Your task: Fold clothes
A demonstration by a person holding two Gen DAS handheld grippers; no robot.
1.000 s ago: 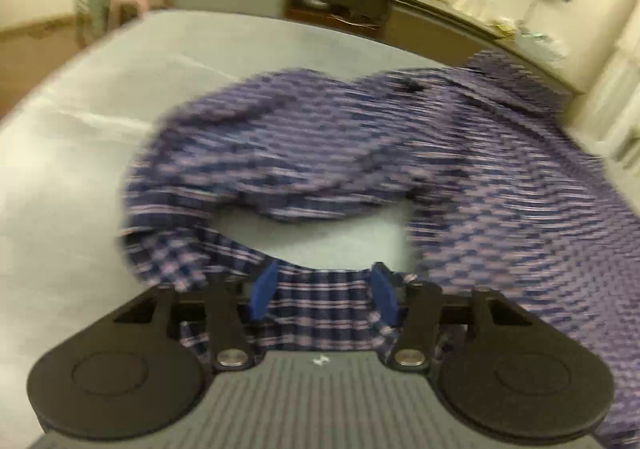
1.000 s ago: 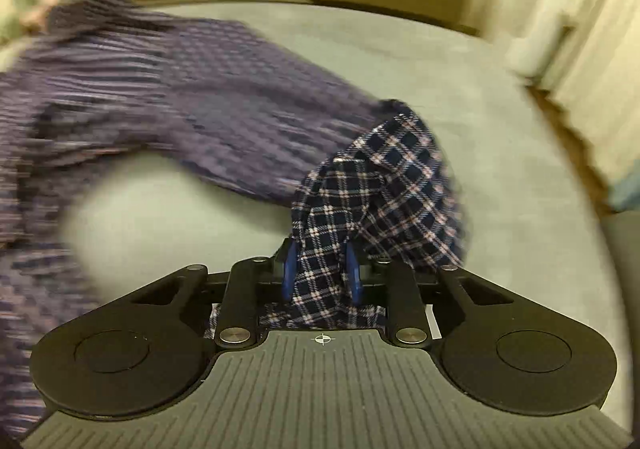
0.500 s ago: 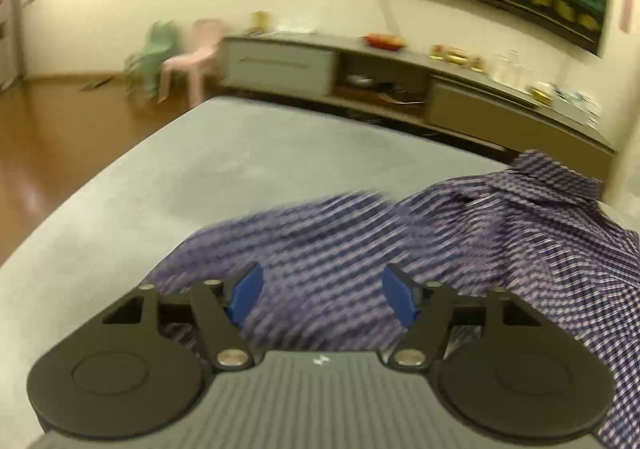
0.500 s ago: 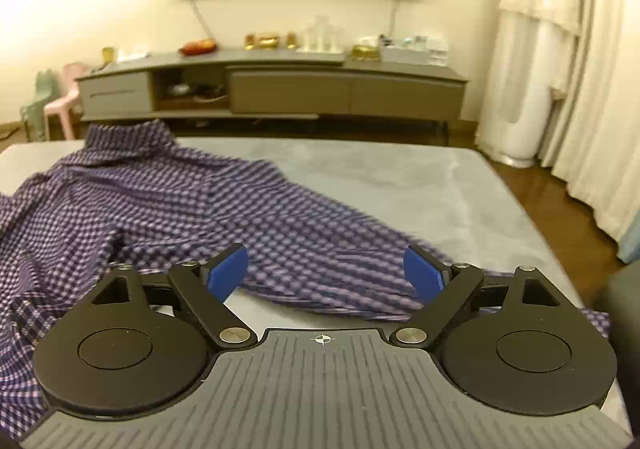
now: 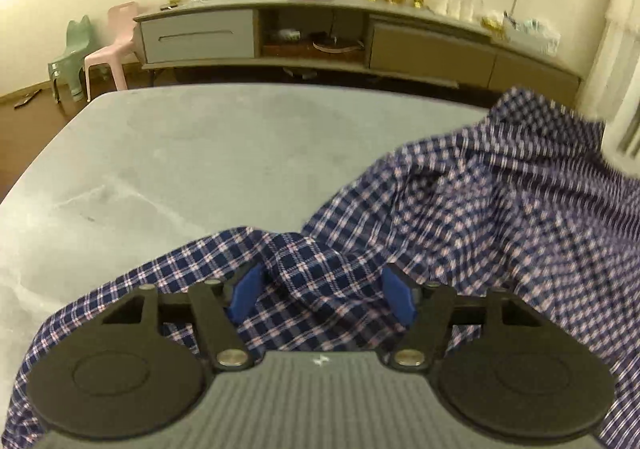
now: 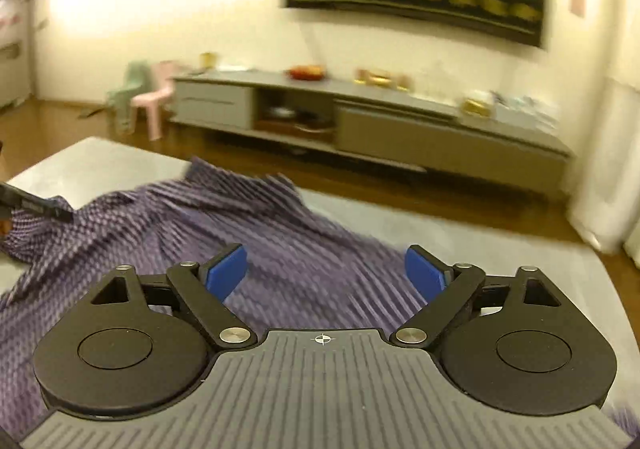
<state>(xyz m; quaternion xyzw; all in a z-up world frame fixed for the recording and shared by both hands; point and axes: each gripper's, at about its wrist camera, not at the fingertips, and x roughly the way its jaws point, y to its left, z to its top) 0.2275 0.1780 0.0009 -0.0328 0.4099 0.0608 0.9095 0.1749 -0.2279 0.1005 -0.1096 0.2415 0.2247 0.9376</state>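
Your left gripper [image 5: 324,295] has its blue pads spread wide, with a raised fold of the plaid shirt [image 5: 472,217] lying between them; neither pad presses the cloth. The shirt is spread on the grey bed [image 5: 192,153], its bulk on the right-hand part of the bed in the left wrist view, the collar end towards the long TV cabinet [image 5: 360,37] beyond the bed's far edge. A sleeve or hem of the shirt runs under the left gripper towards the bed's near left side.

Your right gripper [image 6: 325,273] is also wide apart and grips nothing; it hangs above the shirt [image 6: 304,249], which is blurred in that view. The cloth there reaches from below the gripper towards the bed's far left corner. A dark tool tip [image 6: 36,205] shows at the left edge, over the shirt. Beside the cabinet's left end stand a pink chair [image 5: 116,45] and a green chair [image 5: 70,61]
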